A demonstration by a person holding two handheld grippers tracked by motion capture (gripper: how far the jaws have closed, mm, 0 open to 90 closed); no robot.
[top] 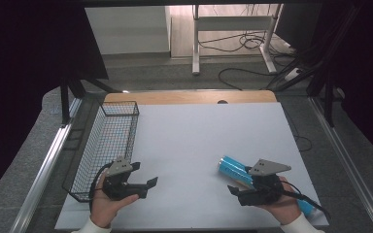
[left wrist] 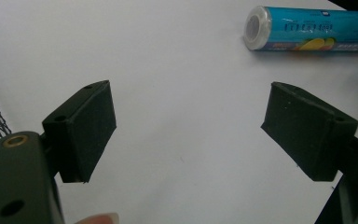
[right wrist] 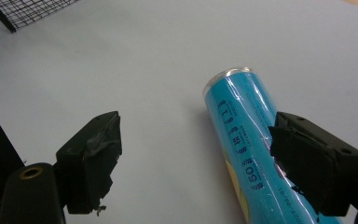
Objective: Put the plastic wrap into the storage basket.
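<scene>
both claws apart and empty: left claw [top: 143, 187] sits low on the desk [top: 189, 141] just beside the basket [top: 107, 145], right claw [top: 235, 190] hovers at the blue tube [top: 235, 170] lying flat on the desk's right side, one jaw over it, not clamped.

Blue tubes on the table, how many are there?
1. The blue tube lies on its side on the white table, at the right, just beside the right gripper; its near end is hidden under that hand. The wire basket looks empty.
</scene>
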